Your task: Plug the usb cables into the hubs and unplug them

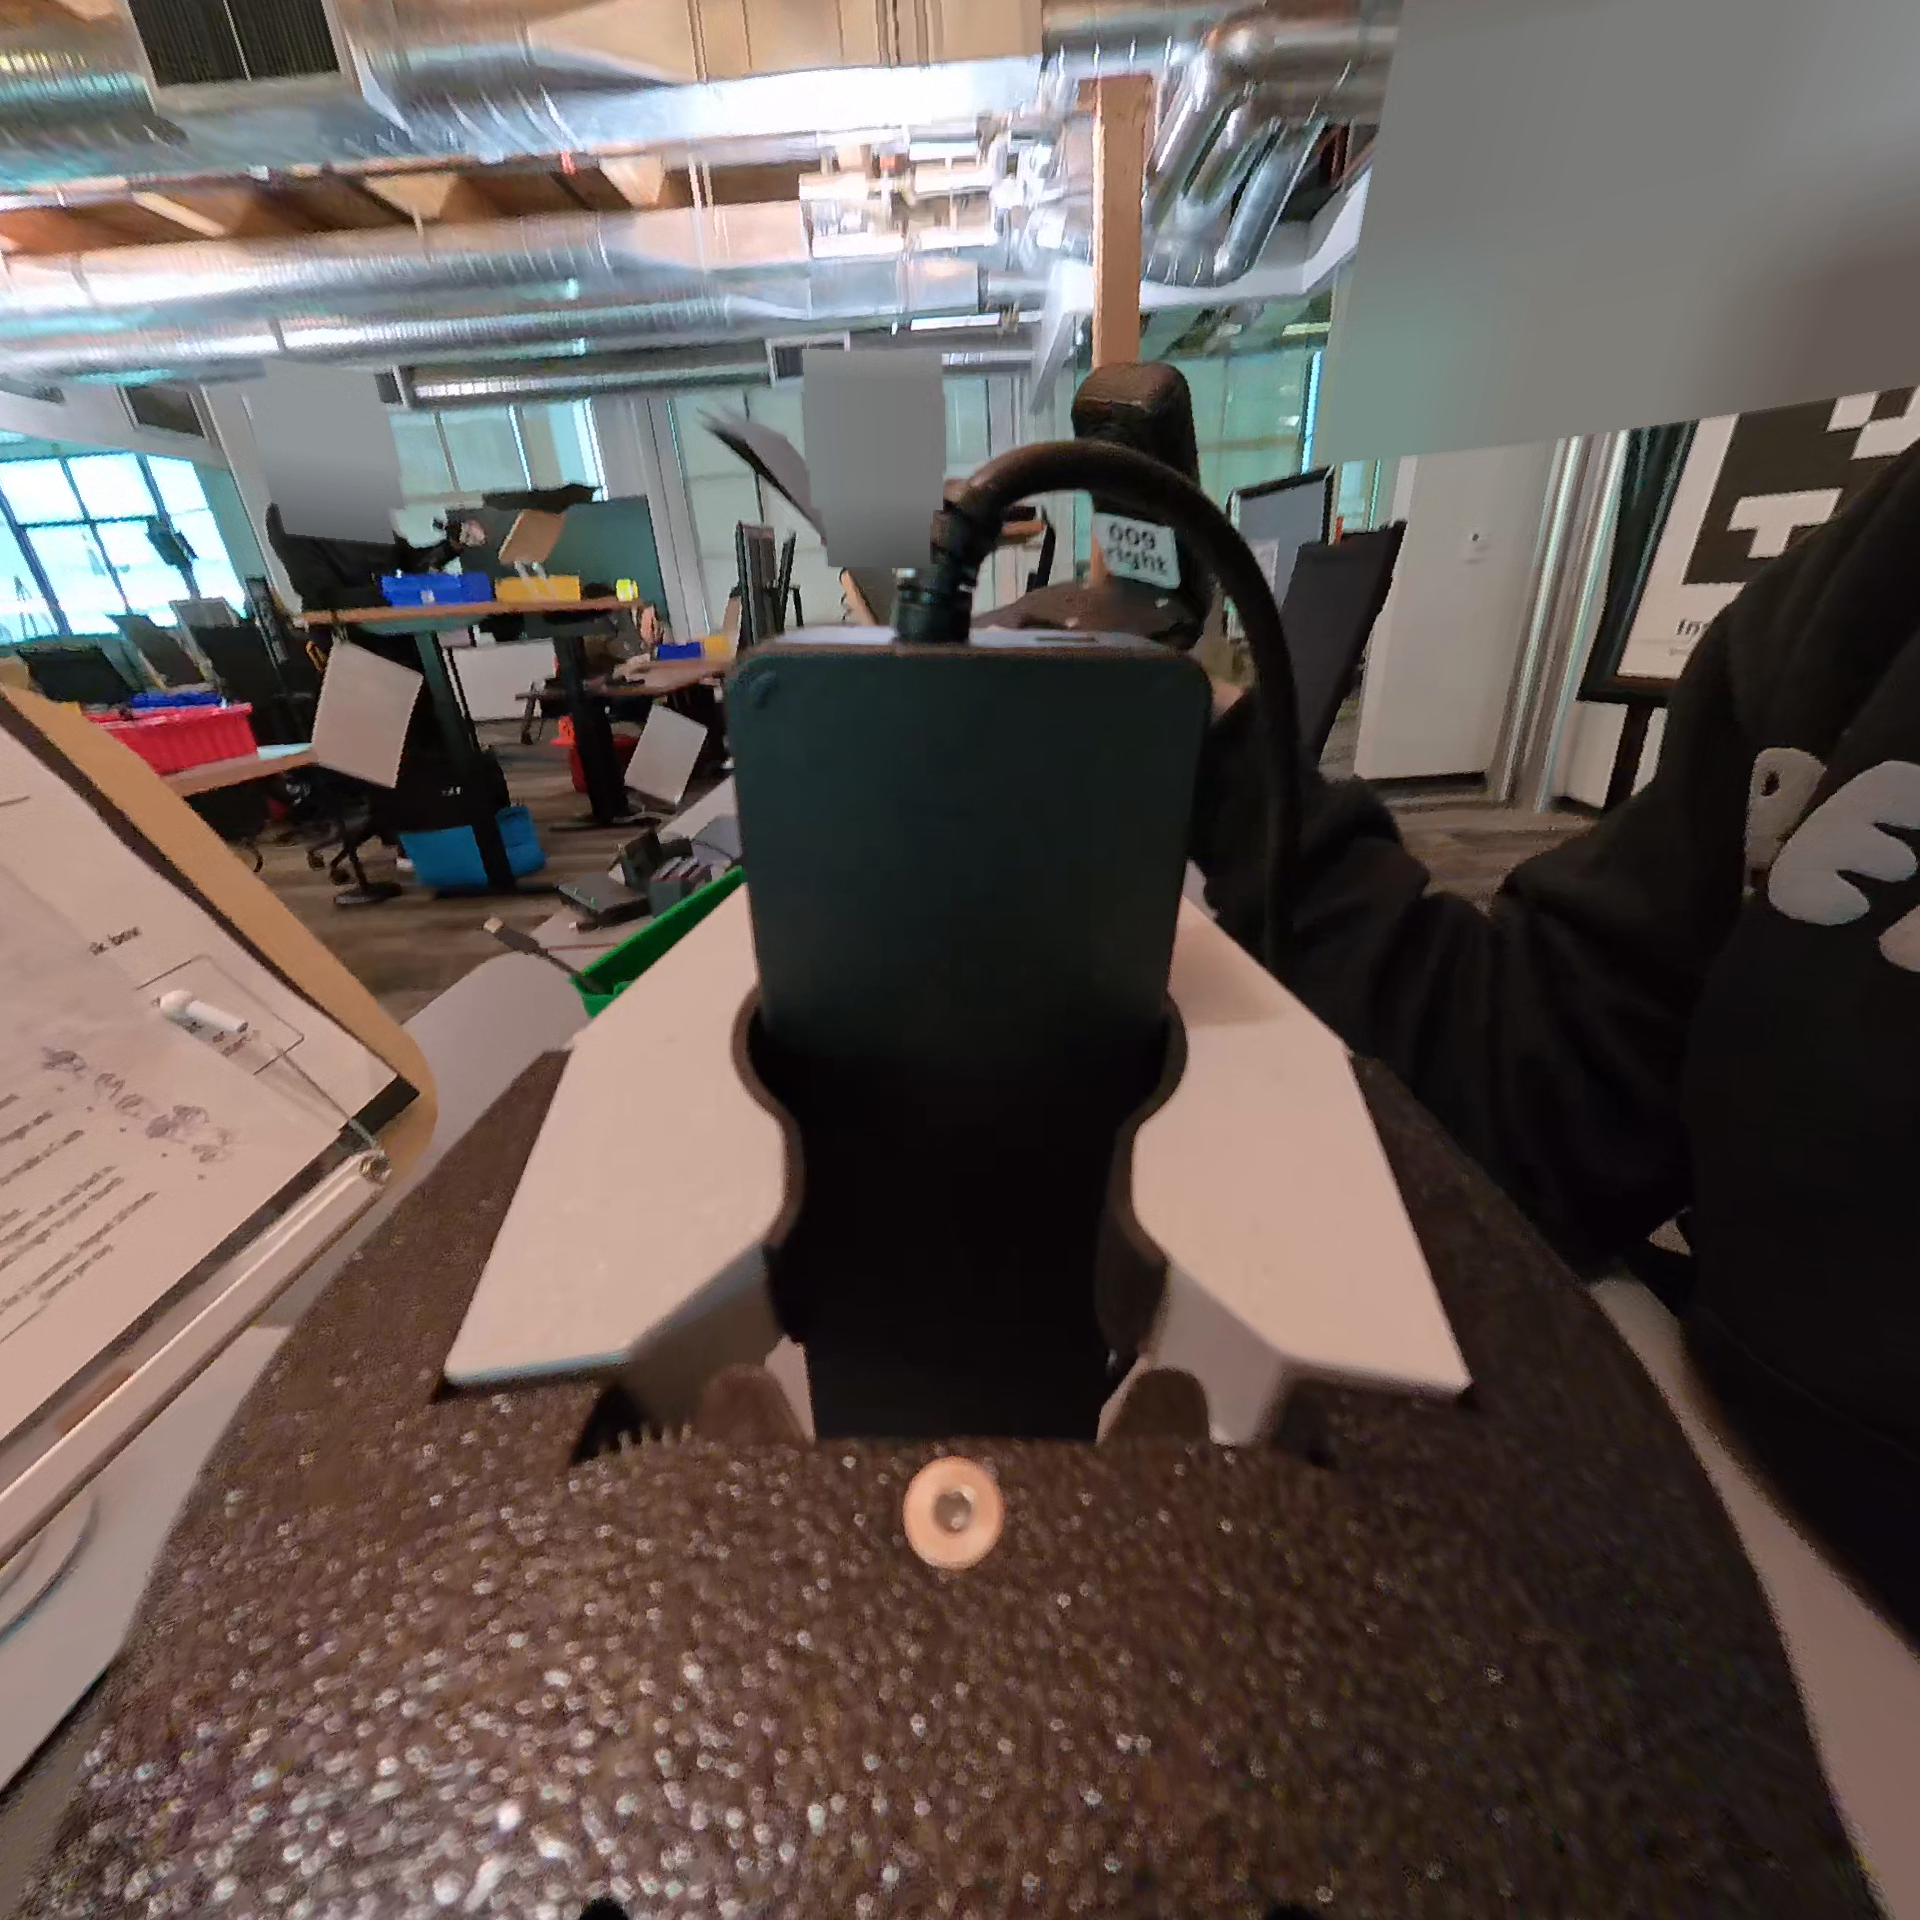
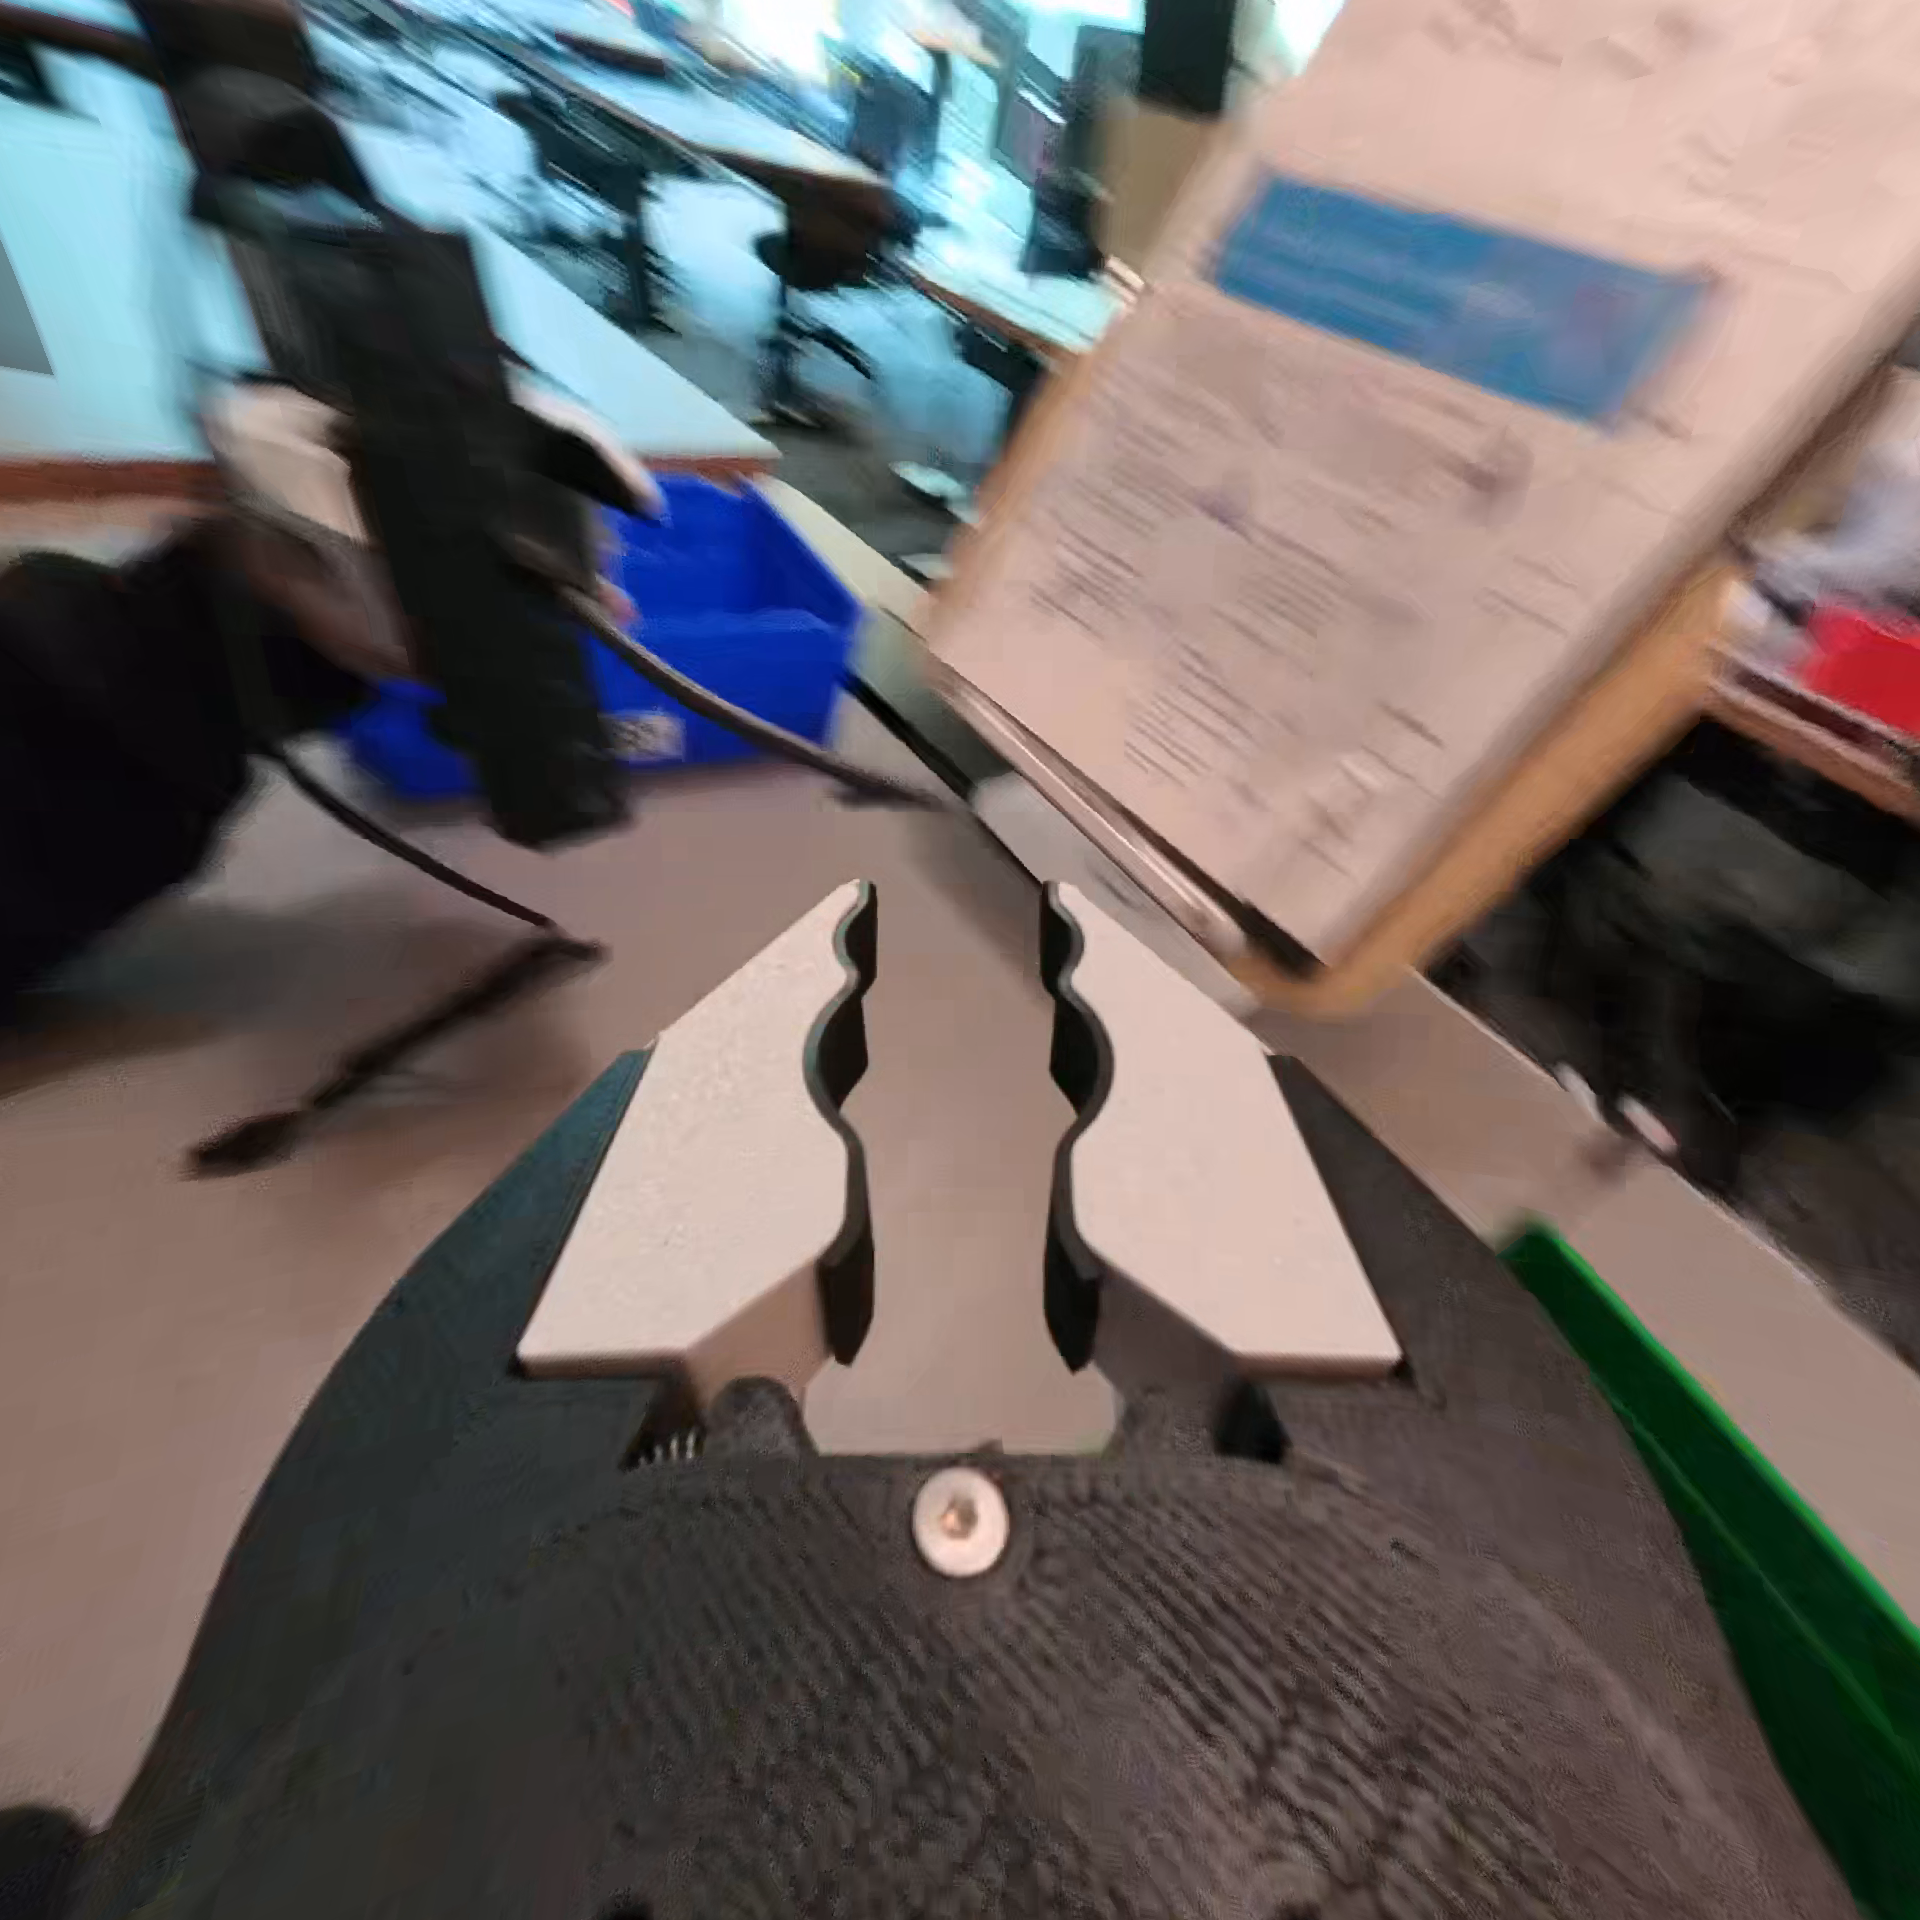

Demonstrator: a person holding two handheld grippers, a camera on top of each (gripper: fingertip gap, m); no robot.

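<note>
1. the left gripper (image 1: 961, 1023) is clamping the dark hub (image 1: 966, 821) upright, off the table, its black cable (image 1: 1174, 540) seated in the top port.
2. the right gripper (image 2: 956, 935) is hovering empty, jaws apart.
3. judged next: closing on the plug, pulling it straight out.

An open office fills the upper half of the left wrist view. Silver ducts (image 1: 436, 281) and wooden beams (image 1: 1117, 208) cross the ceiling. Bright windows (image 1: 73, 540) glow at centre left. Desks on dark legs (image 1: 457, 644) carry blue and yellow bins (image 1: 431, 588). Wood-look flooring (image 1: 416, 925) spreads below. In the blurred right wrist view, a blue bin (image 2: 727, 623) sits left of centre.
</note>
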